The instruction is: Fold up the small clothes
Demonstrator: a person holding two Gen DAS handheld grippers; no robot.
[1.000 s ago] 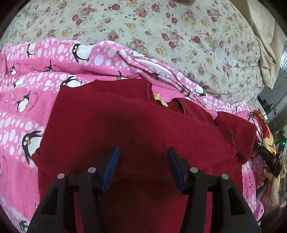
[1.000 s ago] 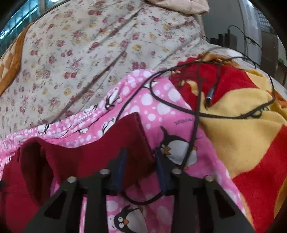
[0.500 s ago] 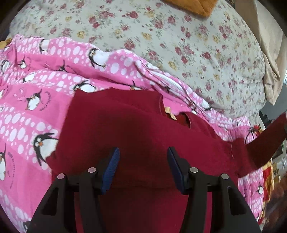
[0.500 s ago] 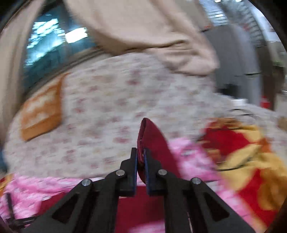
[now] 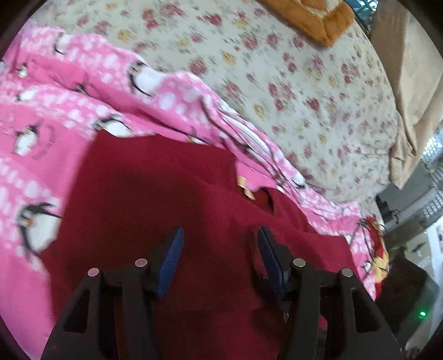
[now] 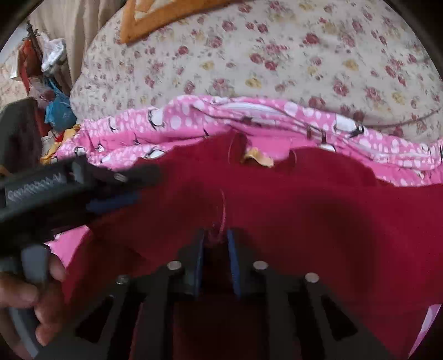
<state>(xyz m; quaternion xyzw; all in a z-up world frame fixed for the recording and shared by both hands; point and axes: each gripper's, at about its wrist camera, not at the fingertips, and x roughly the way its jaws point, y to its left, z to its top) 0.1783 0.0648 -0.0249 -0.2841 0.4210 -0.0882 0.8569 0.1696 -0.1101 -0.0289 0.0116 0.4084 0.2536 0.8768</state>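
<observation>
Since half a second ago the right hand-held gripper (image 6: 215, 235) has come down from mid-air, where it held a sleeve end raised against the room, to sit low over the red garment (image 6: 277, 199); its jaws are nearly closed with a fold of red fabric pinched between the blue pads (image 6: 232, 260). Left hand-held gripper (image 5: 220, 243) keeps its place over the garment body, jaws spread wide, nothing between them, blue pads just above the cloth; whether they touch it cannot be told. In the right wrist view the left hand-held gripper (image 6: 121, 191) enters from the left edge, held by a hand (image 6: 33, 299), lying over the garment's left side. Red garment lies spread on the pink penguin blanket (image 5: 41, 144), neckline with a yellow tag (image 6: 257, 159) toward the far side. Beyond the blanket, floral bedsheet (image 5: 290, 69); orange cushion (image 5: 310, 19) at the far edge. Beige cloth (image 5: 409, 97) hangs at the right. Left wrist view is motion-blurred
</observation>
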